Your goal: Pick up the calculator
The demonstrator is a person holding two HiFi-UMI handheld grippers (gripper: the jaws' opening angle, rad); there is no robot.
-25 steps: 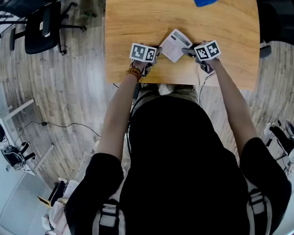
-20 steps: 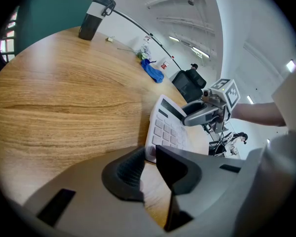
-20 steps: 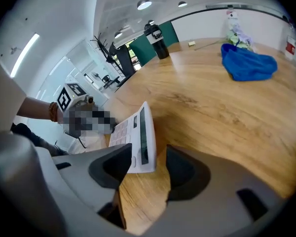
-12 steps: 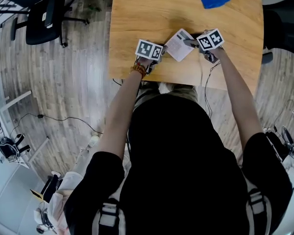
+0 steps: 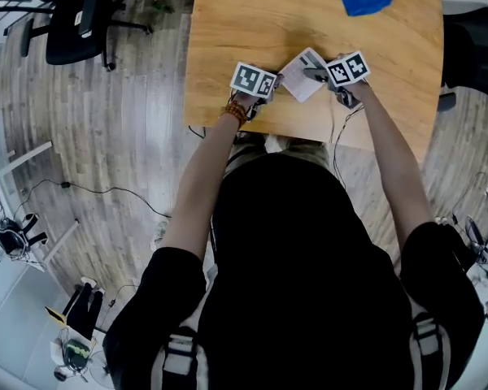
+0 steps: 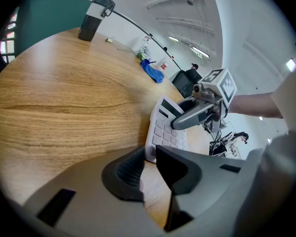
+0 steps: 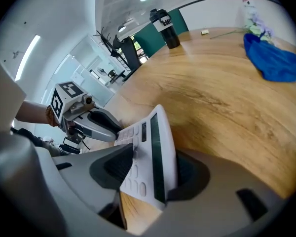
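A person standing at a wooden table (image 5: 228, 31) works a hand-held gripper in each hand; the right gripper (image 7: 153, 168) has the white calculator (image 7: 157, 142) clamped between its jaws, one pad on the keyed face and the other behind the back, the jaws having just been closing on it; the calculator stands tilted on its long edge near the table's front edge, display strip uppermost in the right gripper view, its lower corner over the wood; the left gripper (image 6: 149, 158) sits just beside the calculator's opposite corner, its jaws only narrowly apart with bare wood showing in the gap between the pads and nothing gripped there; whether its tips actually touch the casing cannot be told; from the head view the two marker cubes flank the calculator, left and right, with the person's forearms reaching down to them and a beaded bracelet (image 5: 233, 114) on the left wrist; farther back on the table lie a crumpled blue cloth (image 7: 274, 58) and, at the far end, a dark bottle (image 6: 94, 18) standing upright; a black office chair (image 5: 75, 24) stands on the plank floor off the table's left side.
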